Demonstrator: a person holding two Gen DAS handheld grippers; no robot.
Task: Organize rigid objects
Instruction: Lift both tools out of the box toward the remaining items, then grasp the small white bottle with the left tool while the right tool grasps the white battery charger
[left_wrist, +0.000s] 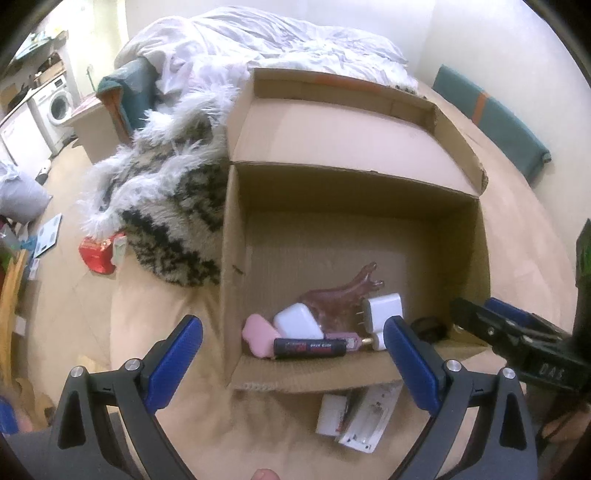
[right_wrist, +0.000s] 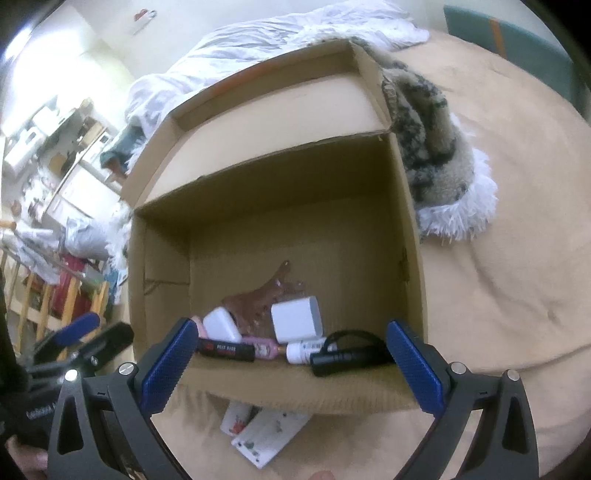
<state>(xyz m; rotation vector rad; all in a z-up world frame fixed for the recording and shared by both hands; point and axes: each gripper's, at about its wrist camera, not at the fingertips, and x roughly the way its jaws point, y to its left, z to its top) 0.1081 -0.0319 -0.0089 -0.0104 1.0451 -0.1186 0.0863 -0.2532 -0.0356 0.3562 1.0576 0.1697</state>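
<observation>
Both tools gape wide and hold nothing: left tool (left_wrist: 291, 339), right tool (right_wrist: 291, 345), each hovering at the near wall of the box (left_wrist: 236, 266) on the bed. Two flat packs (right_wrist: 264, 430) lie outside, tucked under that wall; reaching for them could snag the cardboard and tip the load. Inside I count two chargers (right_wrist: 295, 318), one brown clip (left_wrist: 338, 297), one black tube (left_wrist: 310, 348), one flashlight (right_wrist: 345, 358).

Both wrist cams look down, close, into same cardboard box (left_wrist: 236, 236).
</observation>
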